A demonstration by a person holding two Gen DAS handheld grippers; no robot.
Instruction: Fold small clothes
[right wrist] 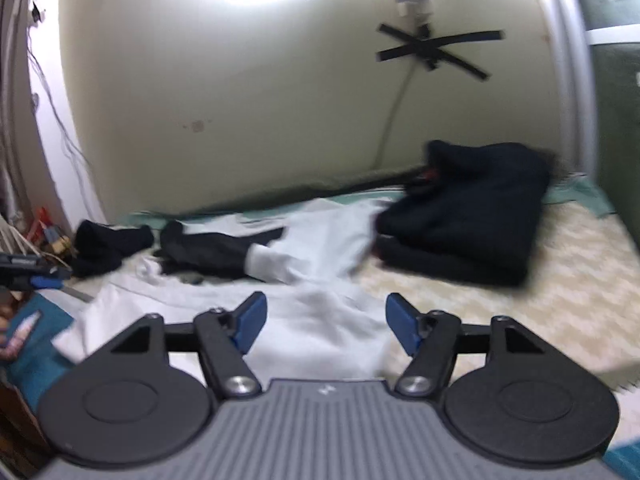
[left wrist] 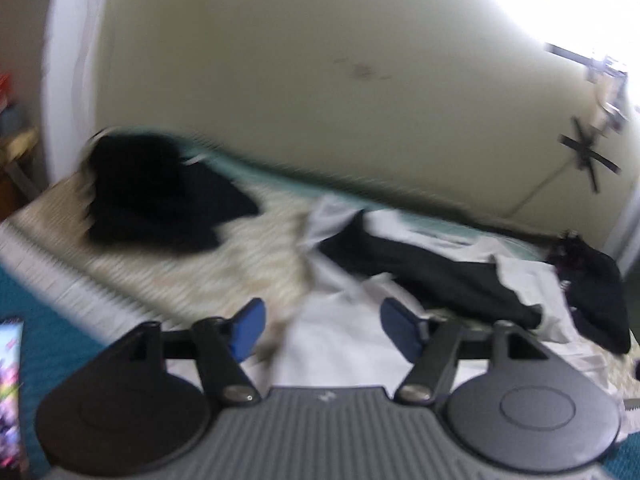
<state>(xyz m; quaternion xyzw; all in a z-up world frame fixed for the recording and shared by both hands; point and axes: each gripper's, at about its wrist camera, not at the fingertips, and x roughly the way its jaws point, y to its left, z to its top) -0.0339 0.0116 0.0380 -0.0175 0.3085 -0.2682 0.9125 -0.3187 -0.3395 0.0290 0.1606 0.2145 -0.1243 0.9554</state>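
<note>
A white garment lies spread on the bed, with a dark garment crumpled across its far part. My left gripper is open and empty above the white cloth's near edge. In the right wrist view the same white garment lies under my right gripper, which is open and empty. The dark garment lies beyond it. A stack of folded black clothes sits at the far right of the bed. The left gripper shows at the left edge there.
The bed has a cream patterned cover and a teal blanket at its near left. A black pile lies far left in the left wrist view, another dark item far right. The wall runs behind the bed.
</note>
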